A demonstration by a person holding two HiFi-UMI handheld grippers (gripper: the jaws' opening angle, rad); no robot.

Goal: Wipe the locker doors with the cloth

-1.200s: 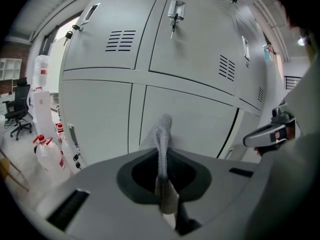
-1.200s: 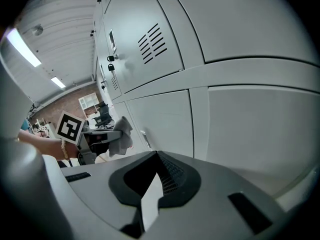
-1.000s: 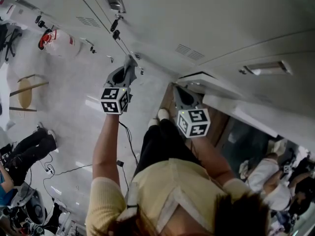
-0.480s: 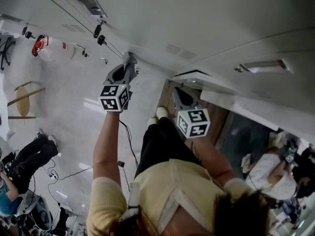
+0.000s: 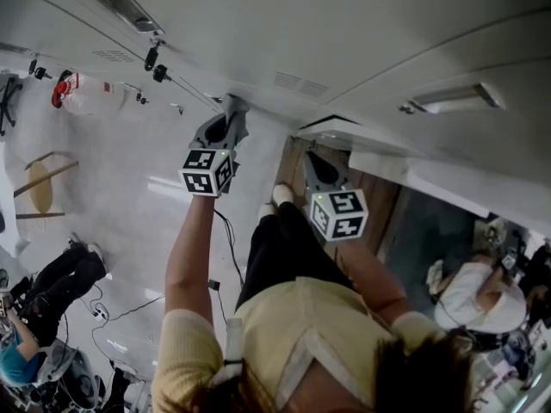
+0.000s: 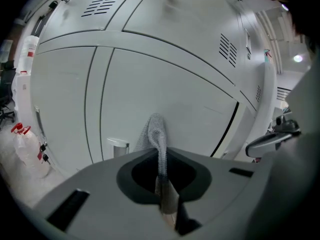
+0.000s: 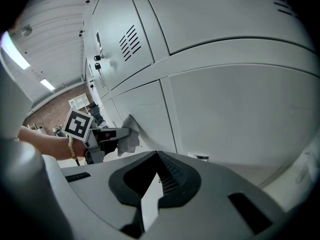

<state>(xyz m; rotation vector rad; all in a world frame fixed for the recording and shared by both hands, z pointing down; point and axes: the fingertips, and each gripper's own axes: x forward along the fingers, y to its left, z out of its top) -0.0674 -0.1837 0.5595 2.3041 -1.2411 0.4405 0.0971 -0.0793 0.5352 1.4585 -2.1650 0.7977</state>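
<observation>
Floor [image 5: 129,231]: pale and glossy, filling the left of my head view, with glare patches.
Cable [image 5: 228,248]: thin and black, trailing over the floor just left of the wearer's legs.
Shoes [image 5: 282,194]: white, standing near the foot of the lockers [image 5: 344,24].
Bag [image 5: 73,93]: white with a red top, far left, against the lockers.
Stool [image 5: 41,183]: wooden, at my left edge, nearer than the bag.

Cloth: small pale-grey knitted cloth [image 6: 156,134], its lower end pinched between the closed jaws of the left gripper [image 6: 164,199]. The free end stands bunched just past the jaw tips, against a door face.

Doors: light-grey flat metal locker doors [image 6: 170,84], directly ahead of the jaws. Dark seams divide the panels, and louvre vents sit higher up.
</observation>
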